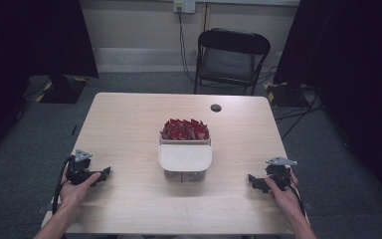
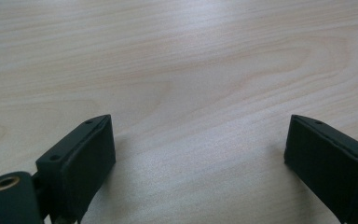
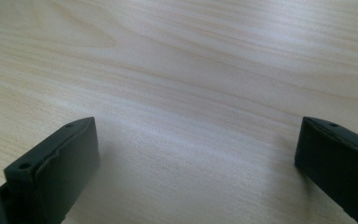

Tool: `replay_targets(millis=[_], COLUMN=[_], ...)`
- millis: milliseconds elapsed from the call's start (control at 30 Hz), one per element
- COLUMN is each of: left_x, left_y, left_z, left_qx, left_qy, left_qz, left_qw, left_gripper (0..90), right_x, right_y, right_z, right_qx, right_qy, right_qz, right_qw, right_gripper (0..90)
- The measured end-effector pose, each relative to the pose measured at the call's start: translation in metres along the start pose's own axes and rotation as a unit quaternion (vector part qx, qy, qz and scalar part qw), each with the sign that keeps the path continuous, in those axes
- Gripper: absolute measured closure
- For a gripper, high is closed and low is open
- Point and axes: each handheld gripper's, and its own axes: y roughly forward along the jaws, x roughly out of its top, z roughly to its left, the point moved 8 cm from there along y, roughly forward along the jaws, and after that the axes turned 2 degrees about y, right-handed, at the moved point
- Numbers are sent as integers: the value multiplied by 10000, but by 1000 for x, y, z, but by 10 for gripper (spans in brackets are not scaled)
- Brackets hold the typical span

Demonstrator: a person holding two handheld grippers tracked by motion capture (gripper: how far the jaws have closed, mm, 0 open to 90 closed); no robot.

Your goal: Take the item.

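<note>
A clear box (image 1: 185,149) stands at the middle of the light wooden table (image 1: 129,124); its far half is heaped with small red packets (image 1: 185,129), and a pale rounded lid (image 1: 185,157) covers its near half. My left gripper (image 1: 104,173) rests near the table's left front, held in a hand, and points toward the box. Its jaws stand wide apart over bare wood (image 2: 196,140), nothing between them. At the right front my right gripper (image 1: 252,180) is also held in a hand. Its jaws are likewise wide open above bare tabletop (image 3: 196,144).
A small dark round hole (image 1: 216,107) marks the table's far side. Behind the table stands a black folding chair (image 1: 231,57). Cables run across the grey floor at the right, and dark curtains hang at both sides.
</note>
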Motion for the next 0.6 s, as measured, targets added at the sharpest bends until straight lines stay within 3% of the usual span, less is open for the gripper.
replay_targets(millis=[300, 600], left_x=[1, 1], left_y=[1, -2], left_z=[0, -3], left_qx=[47, 17], left_qy=[-58, -40], left_qz=[4, 10], left_qw=[10000, 10000], left_gripper=[73, 154], right_x=[0, 0], right_y=[0, 0], right_z=[0, 0], right_qx=[2, 1], right_qy=[0, -1], right_qz=[0, -1], right_qw=[10000, 10000], right_gripper=[0, 0])
